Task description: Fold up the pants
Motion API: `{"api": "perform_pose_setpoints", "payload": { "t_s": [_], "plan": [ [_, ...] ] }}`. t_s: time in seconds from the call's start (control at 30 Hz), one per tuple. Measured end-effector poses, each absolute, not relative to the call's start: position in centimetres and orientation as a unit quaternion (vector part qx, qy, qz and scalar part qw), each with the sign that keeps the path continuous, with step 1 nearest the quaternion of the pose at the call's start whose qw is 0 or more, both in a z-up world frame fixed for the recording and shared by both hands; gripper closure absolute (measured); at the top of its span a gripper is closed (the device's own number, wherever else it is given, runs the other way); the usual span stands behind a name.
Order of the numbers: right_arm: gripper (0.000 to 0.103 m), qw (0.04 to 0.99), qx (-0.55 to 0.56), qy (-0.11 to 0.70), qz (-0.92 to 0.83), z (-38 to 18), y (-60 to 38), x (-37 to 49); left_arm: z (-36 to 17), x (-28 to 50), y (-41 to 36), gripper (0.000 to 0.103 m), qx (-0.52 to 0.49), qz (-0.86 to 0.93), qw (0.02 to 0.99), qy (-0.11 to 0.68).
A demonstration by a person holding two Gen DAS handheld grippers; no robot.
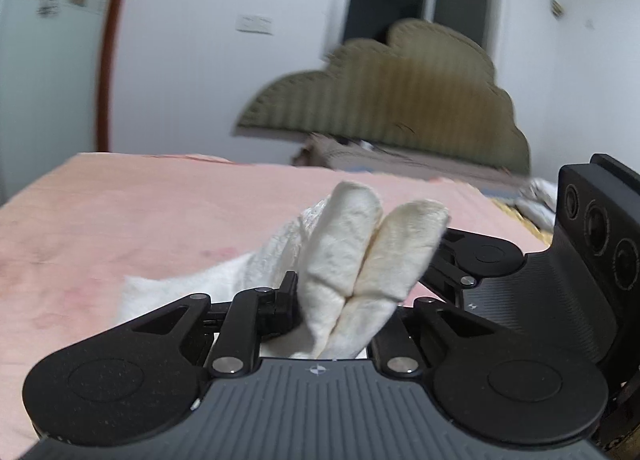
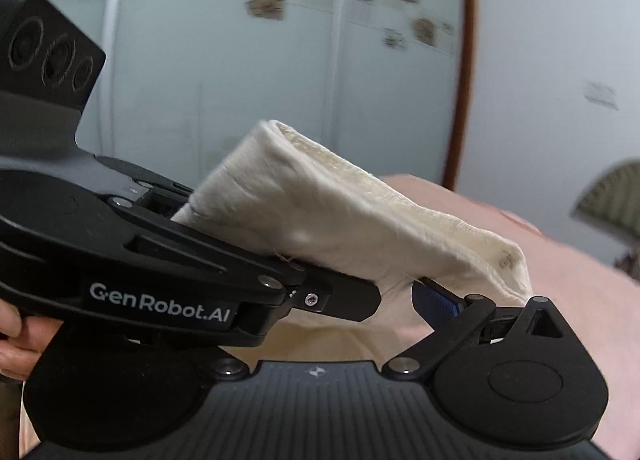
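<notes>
The black left gripper (image 1: 362, 288) is nearly closed, pinching a bunched fold of the cream-white cotton pants (image 1: 344, 244) lifted above the pink bedsheet (image 1: 140, 220); just beside it, the black right gripper (image 2: 394, 296) clamps another fold of the pants (image 2: 320, 212)

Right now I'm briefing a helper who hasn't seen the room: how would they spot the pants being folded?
Start from the pink bed cover that fills the foreground below the olive cloud-shaped headboard. Above it, the cream-white pants are bunched in the left gripper, the fabric lifted off the cover. They are the only pale, nubbly cloth there.
</notes>
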State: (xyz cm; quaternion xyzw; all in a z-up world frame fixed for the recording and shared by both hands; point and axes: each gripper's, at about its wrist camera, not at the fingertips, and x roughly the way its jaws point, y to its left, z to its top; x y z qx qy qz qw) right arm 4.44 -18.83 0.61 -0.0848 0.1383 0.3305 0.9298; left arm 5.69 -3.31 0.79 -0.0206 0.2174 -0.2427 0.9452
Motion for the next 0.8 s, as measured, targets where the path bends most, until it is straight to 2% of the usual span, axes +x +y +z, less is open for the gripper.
{"api": "perform_pose_setpoints", "payload": {
  "t_s": [0.27,0.43,0.53,0.63,0.7,0.77,0.8],
  "plan": [
    [0.0,0.944,-0.039,0.179,0.273,-2.7,-24.8,1.1,-3.1,6.6,-9.7,0.084,0.006,-0.293,0.917,0.27],
    [0.0,0.941,-0.038,0.248,0.228,-4.4,-25.9,0.0,-5.9,7.4,-11.3,0.071,0.015,-0.311,0.893,0.324],
    [0.0,0.939,-0.034,0.293,0.178,-4.5,-26.6,-1.1,-6.1,7.0,-11.0,0.058,0.023,-0.333,0.883,0.331],
    [0.0,0.944,-0.044,0.304,0.12,-3.9,-27.6,-2.9,-5.5,6.2,-10.7,0.042,0.017,-0.369,0.869,0.33],
    [0.0,0.949,-0.054,0.299,0.081,-3.6,-28.6,-4.5,-5.0,5.3,-9.7,0.026,0.005,-0.404,0.854,0.327],
    [0.0,0.956,-0.06,0.285,0.03,-2.7,-29.0,-5.4,-4.5,4.4,-8.0,0.019,-0.001,-0.415,0.856,0.309],
    [0.0,0.96,-0.055,0.273,0.009,-2.1,-28.8,-5.4,-4.2,4.0,-7.2,0.018,0.005,-0.402,0.867,0.296]
  ]
}}
